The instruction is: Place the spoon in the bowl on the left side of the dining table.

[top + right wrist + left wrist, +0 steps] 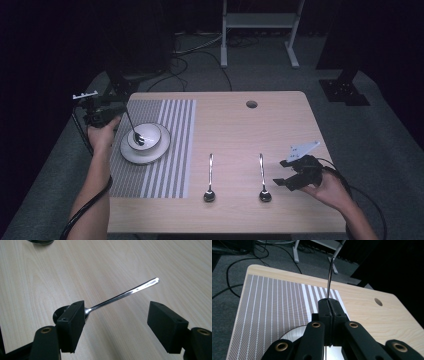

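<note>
My left gripper hovers at the table's far left, shut on the handle of a metal spoon. That spoon slants down into a white bowl, which stands on a white plate. In the left gripper view the jaws pinch the spoon handle, which rises straight ahead. Two more spoons lie side by side on the bare wood. My right gripper is open just right of the right-hand spoon. In the right gripper view that spoon lies beyond the open gripper, its bowl partly behind one jaw.
A grey and white striped placemat covers the table's left part under the plate. A round cable hole sits near the far edge. Cables and a metal stand are on the floor beyond the table.
</note>
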A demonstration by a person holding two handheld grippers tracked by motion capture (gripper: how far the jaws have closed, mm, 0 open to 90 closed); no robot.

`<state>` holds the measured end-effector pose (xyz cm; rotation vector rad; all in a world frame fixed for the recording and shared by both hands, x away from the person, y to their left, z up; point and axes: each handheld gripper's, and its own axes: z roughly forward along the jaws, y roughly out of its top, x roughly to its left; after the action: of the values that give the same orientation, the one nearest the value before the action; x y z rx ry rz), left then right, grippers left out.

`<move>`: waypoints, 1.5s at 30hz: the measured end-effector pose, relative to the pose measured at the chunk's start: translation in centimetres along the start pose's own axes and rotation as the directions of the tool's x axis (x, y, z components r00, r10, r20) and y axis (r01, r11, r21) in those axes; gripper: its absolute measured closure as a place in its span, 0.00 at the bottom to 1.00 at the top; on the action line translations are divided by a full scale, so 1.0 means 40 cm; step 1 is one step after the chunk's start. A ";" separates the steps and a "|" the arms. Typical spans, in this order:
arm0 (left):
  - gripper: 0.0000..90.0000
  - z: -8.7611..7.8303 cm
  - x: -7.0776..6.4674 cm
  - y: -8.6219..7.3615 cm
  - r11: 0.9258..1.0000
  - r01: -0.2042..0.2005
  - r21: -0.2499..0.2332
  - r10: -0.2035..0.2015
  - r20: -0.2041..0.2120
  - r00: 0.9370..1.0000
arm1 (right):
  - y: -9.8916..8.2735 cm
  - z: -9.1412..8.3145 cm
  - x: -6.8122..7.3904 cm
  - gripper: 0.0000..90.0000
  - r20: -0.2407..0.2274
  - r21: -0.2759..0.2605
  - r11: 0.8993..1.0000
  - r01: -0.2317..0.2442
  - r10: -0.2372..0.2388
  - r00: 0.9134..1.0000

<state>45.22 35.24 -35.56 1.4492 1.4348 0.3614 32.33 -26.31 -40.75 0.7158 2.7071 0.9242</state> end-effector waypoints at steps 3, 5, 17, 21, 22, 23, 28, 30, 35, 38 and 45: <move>1.00 0.000 0.011 -0.010 1.000 0.003 0.003 -0.003 -0.019 1.000 | -0.001 0.001 0.000 0.32 0.000 0.003 1.000 0.001 -0.001 1.000; 1.00 -0.001 0.020 -0.017 1.000 0.012 0.001 -0.012 -0.024 1.000 | -0.001 0.001 0.000 0.32 0.000 0.002 1.000 0.002 -0.002 1.000; 1.00 0.007 0.044 -0.052 1.000 0.027 0.013 -0.026 -0.041 0.999 | 0.002 0.009 0.002 0.32 -0.005 0.007 1.000 0.006 -0.006 1.000; 1.00 0.010 0.052 -0.061 0.999 0.038 0.017 -0.037 -0.033 0.999 | 0.002 0.009 0.001 0.32 -0.004 0.005 1.000 0.006 -0.006 1.000; 1.00 0.010 0.054 -0.062 0.999 0.040 0.017 -0.039 -0.029 0.999 | 0.001 0.009 0.001 0.32 -0.004 0.005 1.000 0.006 -0.006 1.000; 1.00 0.009 0.057 -0.063 0.999 0.042 0.017 -0.041 -0.026 0.999 | 0.000 0.008 0.001 0.32 -0.003 0.005 1.000 0.005 -0.005 1.000; 0.99 0.001 0.064 -0.066 0.998 0.053 0.016 -0.053 -0.027 0.998 | -0.003 0.008 -0.001 0.32 0.000 0.012 1.000 0.001 -0.001 1.000; 0.99 -0.002 0.069 -0.068 0.998 0.053 0.016 -0.052 -0.030 0.998 | -0.003 0.010 -0.003 0.32 0.000 0.011 1.000 0.001 -0.001 1.000; 0.98 -0.011 0.085 -0.075 0.998 0.069 0.012 -0.069 -0.031 0.997 | -0.005 0.016 -0.007 0.32 -0.002 0.012 1.000 -0.004 0.004 1.000; 0.97 -0.013 0.089 -0.078 0.998 0.062 0.020 -0.062 -0.032 0.998 | -0.006 0.020 -0.009 0.32 -0.003 0.018 1.000 -0.008 0.008 1.000; 0.96 -0.014 0.093 -0.085 0.998 0.067 0.018 -0.066 -0.027 0.997 | -0.012 0.020 -0.017 0.32 -0.002 0.015 1.000 -0.019 0.019 1.000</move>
<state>43.76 37.93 -39.59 1.4128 1.5072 0.3267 33.00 -26.56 -41.66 0.7445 2.7159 0.9105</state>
